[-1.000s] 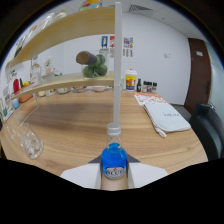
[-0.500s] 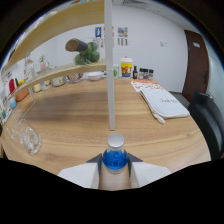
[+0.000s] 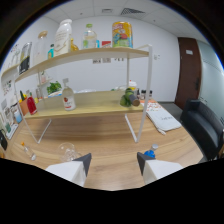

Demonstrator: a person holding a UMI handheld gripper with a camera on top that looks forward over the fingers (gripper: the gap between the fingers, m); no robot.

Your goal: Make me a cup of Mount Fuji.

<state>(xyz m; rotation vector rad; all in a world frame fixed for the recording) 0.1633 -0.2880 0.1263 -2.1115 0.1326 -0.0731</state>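
Observation:
My gripper (image 3: 112, 162) is open, and only bare wooden table (image 3: 110, 142) shows between its white fingers. A small blue bottle with a white cap (image 3: 149, 152) stands on the table just beyond the right fingertip, outside the gap. A clear glass (image 3: 66, 149) stands on the table just ahead of the left finger. Beyond both rises a two-level wooden shelf (image 3: 100, 52) on white legs.
The top shelf carries a white jug (image 3: 62, 35), a clear bottle (image 3: 90, 37) and a yellow carton (image 3: 121, 34). The lower level holds a red-labelled bottle (image 3: 68, 98), a plant (image 3: 53, 87) and a red bottle (image 3: 31, 105). A white cloth (image 3: 162, 120) and black chair (image 3: 202, 125) lie right.
The blue bottle was between my fingers; it now stands on the table beside the right finger. My fingers have opened, and the gripper has drawn back and swung so the whole shelf shows.

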